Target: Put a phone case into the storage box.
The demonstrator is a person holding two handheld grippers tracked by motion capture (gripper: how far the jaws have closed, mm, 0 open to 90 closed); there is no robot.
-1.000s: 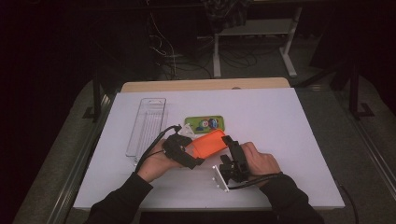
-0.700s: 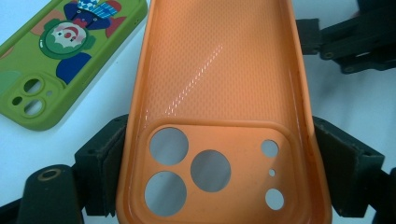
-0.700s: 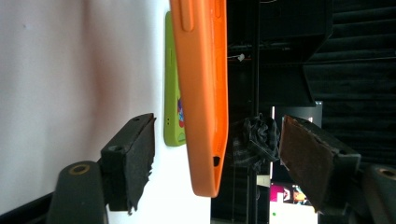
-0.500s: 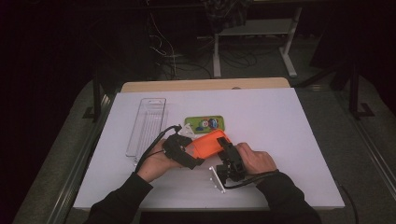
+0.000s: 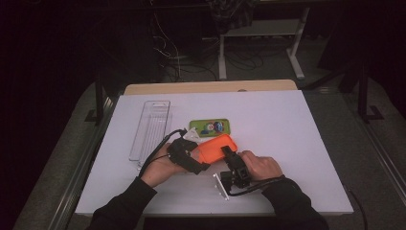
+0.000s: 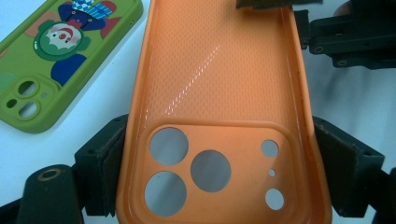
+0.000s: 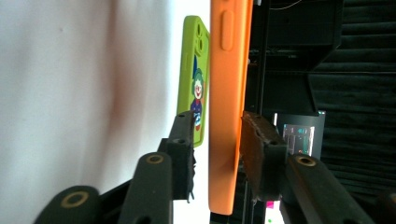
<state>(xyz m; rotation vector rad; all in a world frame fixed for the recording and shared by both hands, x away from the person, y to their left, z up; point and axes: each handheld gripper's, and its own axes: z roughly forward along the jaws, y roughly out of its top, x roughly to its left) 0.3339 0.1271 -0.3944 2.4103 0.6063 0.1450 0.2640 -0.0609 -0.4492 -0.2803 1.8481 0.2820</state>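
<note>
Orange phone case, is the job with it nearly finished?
Done: left gripper grips the soft orange phone case. In hand: right gripper has just been closing its jaws around the case's edge, not yet pinching. Left: the green clown-print phone case lies untouched.

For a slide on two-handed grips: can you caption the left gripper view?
Left gripper clamps the orange case by its sides while the right gripper closes on its far end; a green case lies alongside.

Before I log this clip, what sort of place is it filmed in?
Probably a lab or workshop bench rigged for recording. A white table stands in a dark room, loose cables and a metal stand sit on the floor behind it, and two phone cases, orange and green, are laid out.
</note>
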